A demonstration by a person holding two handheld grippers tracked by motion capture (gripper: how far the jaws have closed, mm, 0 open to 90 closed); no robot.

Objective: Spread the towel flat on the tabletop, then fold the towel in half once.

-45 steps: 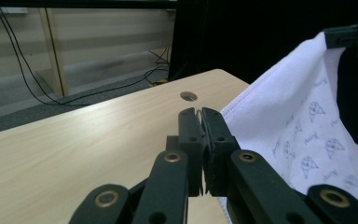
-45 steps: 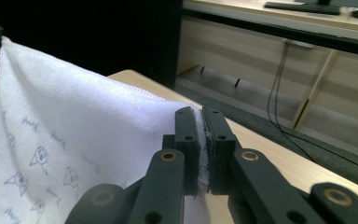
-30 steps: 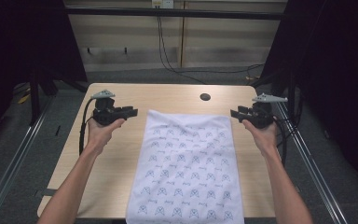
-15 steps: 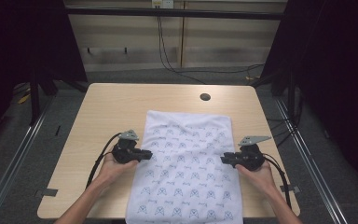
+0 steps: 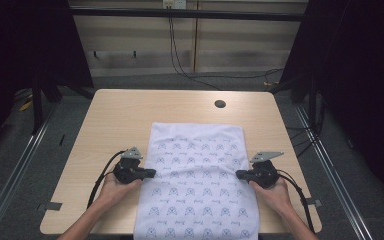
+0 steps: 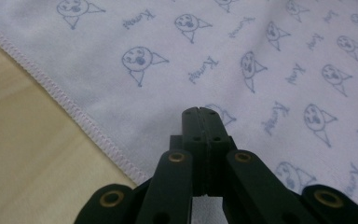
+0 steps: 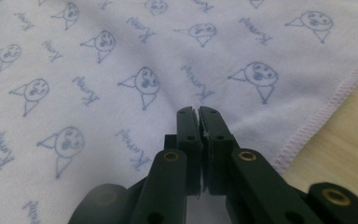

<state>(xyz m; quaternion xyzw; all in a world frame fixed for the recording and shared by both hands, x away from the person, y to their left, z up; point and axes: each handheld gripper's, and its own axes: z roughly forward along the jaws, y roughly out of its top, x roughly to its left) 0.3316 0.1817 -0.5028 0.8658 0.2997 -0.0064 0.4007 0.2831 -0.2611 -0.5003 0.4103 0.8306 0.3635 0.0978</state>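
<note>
A white towel [image 5: 195,170] printed with small blue faces lies flat on the wooden table [image 5: 125,115], and its near end hangs over the front edge. My left gripper [image 5: 152,173] lies low at the towel's left hem, pointing inward. In the left gripper view the jaws [image 6: 200,112] have just closed, pressed together over the towel [image 6: 261,46] beside its stitched hem. My right gripper [image 5: 238,174] mirrors it at the right hem. Its jaws [image 7: 199,109] have also just closed, and a crease of towel [image 7: 74,70] runs up into their tips.
A round dark hole [image 5: 220,104] sits in the tabletop behind the towel. Bare wood shows on both sides of the cloth. Metal rails run along the floor left and right, and cables trail from both grippers toward the front edge.
Both hands came down and toward the near side, from the towel's far corners to the middle of its side edges. Both pairs of jaws went from apart to pressed together.
</note>
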